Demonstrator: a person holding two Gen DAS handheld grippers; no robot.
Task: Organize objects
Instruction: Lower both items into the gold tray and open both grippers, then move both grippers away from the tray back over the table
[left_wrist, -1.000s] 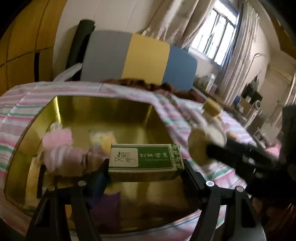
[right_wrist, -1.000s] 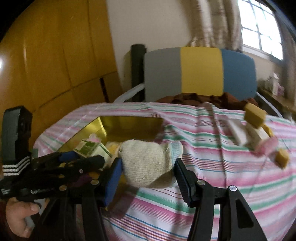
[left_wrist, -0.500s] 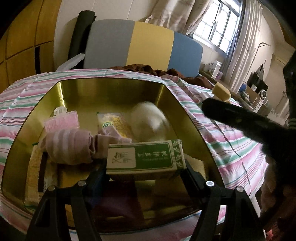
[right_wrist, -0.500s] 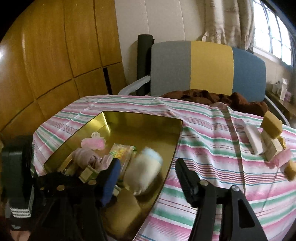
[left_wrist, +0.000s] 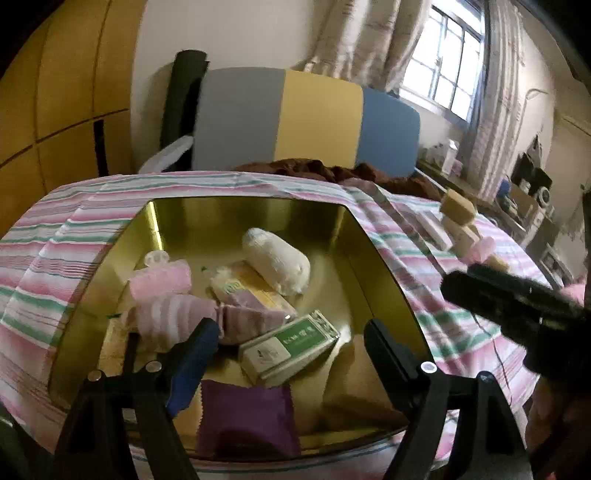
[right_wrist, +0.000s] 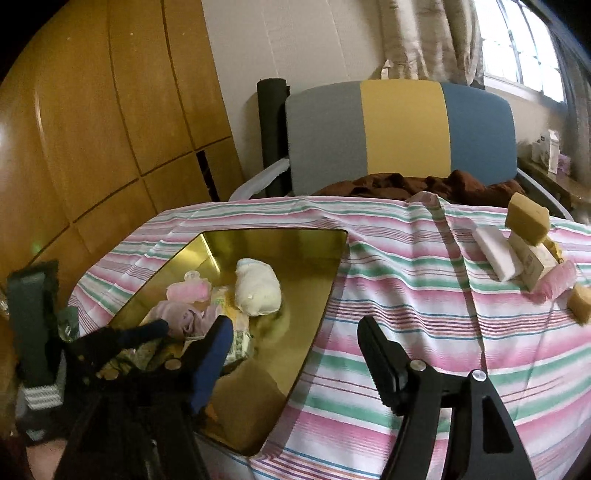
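Released since the earlier frames, the green-and-white carton (left_wrist: 290, 345) lay tilted in the shiny gold tin (left_wrist: 384, 291) beside the soft cream sock roll (left_wrist: 277, 266). Both the left hand-held gripper (left_wrist: 290, 341) and right hand-held gripper (right_wrist: 293, 343) were opening, empty; nearer tin contents stayed hidden.

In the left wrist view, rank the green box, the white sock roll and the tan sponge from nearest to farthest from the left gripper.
1. Green box: in the gold tray, just ahead of the left gripper, whose jaws are opening off it.
2. White sock roll: deeper in the tray, mid-back.
3. Tan sponge: outside the tray, far right on the striped cloth.
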